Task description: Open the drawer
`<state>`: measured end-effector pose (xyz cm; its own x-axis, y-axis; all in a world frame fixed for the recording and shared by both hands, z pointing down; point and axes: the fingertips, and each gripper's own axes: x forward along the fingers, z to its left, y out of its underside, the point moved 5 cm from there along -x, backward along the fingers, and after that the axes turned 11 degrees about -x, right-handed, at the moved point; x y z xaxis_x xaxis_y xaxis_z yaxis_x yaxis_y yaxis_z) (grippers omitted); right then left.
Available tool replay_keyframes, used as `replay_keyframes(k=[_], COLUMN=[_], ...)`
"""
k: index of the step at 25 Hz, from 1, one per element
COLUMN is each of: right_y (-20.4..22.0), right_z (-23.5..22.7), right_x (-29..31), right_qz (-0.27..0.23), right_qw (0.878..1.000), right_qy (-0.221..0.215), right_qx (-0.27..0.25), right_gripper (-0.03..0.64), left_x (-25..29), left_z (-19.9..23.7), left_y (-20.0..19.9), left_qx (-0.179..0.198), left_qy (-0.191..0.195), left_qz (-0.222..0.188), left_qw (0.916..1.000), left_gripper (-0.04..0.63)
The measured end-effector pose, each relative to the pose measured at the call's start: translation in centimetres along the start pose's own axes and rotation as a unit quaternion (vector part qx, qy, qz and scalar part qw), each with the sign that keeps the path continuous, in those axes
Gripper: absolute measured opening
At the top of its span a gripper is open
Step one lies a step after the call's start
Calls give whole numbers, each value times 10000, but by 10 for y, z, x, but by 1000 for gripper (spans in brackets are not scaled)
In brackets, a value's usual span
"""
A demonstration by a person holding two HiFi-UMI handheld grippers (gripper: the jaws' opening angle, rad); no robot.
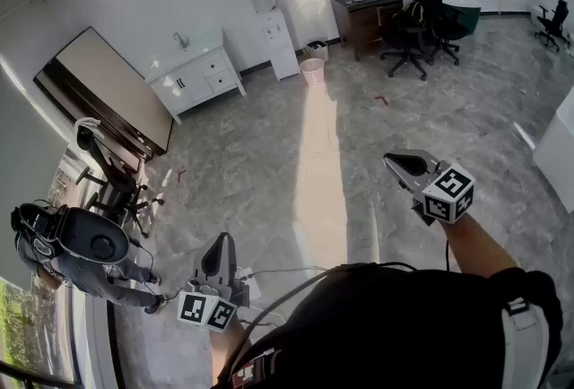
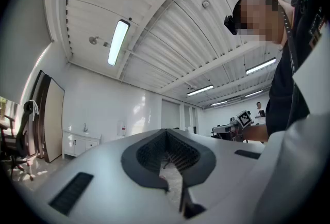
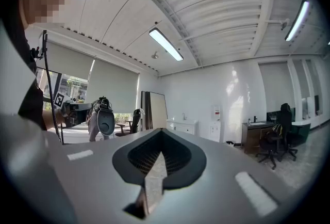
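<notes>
Head view: cabinet far off, both grippers empty

I see the white cabinet [image 1: 195, 78] against the far wall, well apart from me, its drawers [image 1: 218, 73] looking shut. Left gripper [image 1: 219, 241] and right gripper [image 1: 395, 162] are each pinched closed on nothing, out over the floor [image 1: 341, 154]. My call: walk in first, square up to the front, part one gripper's jaws before reaching, then pull straight back and level. Handles are too small to read from here.

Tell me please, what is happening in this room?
A person stands on the floor, holding a gripper in each hand. The left gripper and the right gripper both have their fingers closed on nothing. The white cabinet with drawers stands far away across the room, drawers shut, untouched.
</notes>
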<state>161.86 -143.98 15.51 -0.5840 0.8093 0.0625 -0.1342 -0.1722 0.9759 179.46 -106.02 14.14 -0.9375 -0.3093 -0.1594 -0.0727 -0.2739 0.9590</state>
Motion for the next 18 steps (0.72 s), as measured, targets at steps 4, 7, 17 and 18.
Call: replay_keyframes(k=[4, 7, 17, 18], right_y=[-6, -1, 5, 3], right_z=[5, 5, 11, 13], right_x=[6, 12, 22, 23], right_qz=[47, 61, 93, 93], right_qw=[10000, 10000, 9999, 9999], right_qy=[16, 22, 68, 56], right_qx=[-8, 8, 68, 65], right_gripper=[-5, -5, -3, -3], left_x=[-1, 0, -7, -10], left_z=[6, 11, 19, 20], left_y=[-4, -2, 3, 2], left_qx=[-4, 1, -13, -14], left_qy=[19, 43, 61, 60], left_qz=[11, 16, 38, 33], left_qw=[10000, 10000, 10000, 10000], left_gripper=[2, 2, 2, 2])
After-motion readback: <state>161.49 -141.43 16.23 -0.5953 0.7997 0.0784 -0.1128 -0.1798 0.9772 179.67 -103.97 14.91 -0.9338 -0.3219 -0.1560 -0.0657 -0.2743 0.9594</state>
